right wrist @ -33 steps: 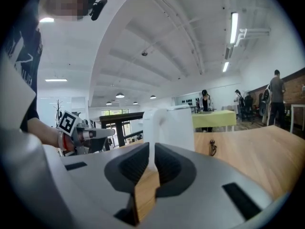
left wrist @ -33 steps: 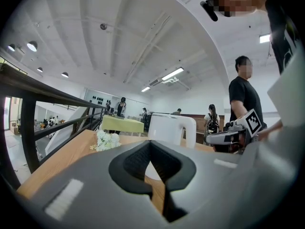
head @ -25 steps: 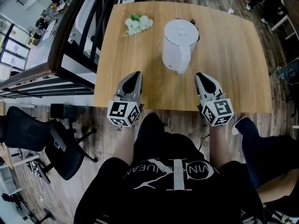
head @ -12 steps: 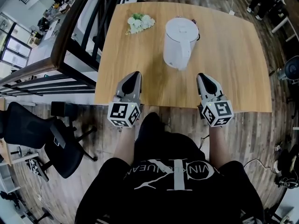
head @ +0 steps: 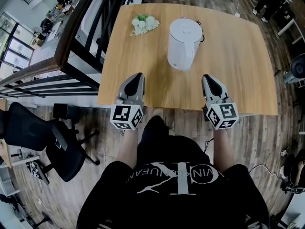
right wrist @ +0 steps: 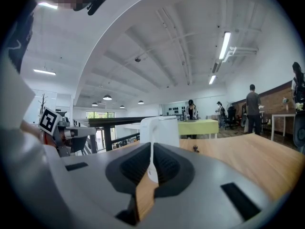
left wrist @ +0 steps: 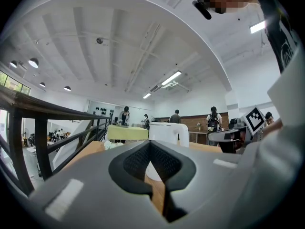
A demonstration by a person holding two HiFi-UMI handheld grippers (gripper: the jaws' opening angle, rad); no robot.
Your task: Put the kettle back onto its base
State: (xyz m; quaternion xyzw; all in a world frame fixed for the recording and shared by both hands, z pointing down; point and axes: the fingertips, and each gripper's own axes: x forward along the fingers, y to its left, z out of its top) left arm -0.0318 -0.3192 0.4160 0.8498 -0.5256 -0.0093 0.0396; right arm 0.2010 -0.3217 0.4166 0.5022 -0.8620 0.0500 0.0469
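Confirming via gripper views, not head view: left gripper (left wrist: 150,144) and right gripper (right wrist: 152,144) jaws closed, empty; tall white plastic kettle (head: 184,42) upper-centre on wooden counter (head: 238,70).

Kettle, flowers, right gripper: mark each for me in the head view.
kettle (head: 186,30), head view, centre of its white lid.
flowers (head: 144,24), head view, middle of the white bunch.
right gripper (head: 208,77), head view, tip where its closed fingers meet.

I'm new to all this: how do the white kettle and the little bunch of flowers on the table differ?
The kettle stands upright and tall; the flowers lie flat and low. The kettle is plain white; the flowers show green leaves too. Both rest on the wooden table.
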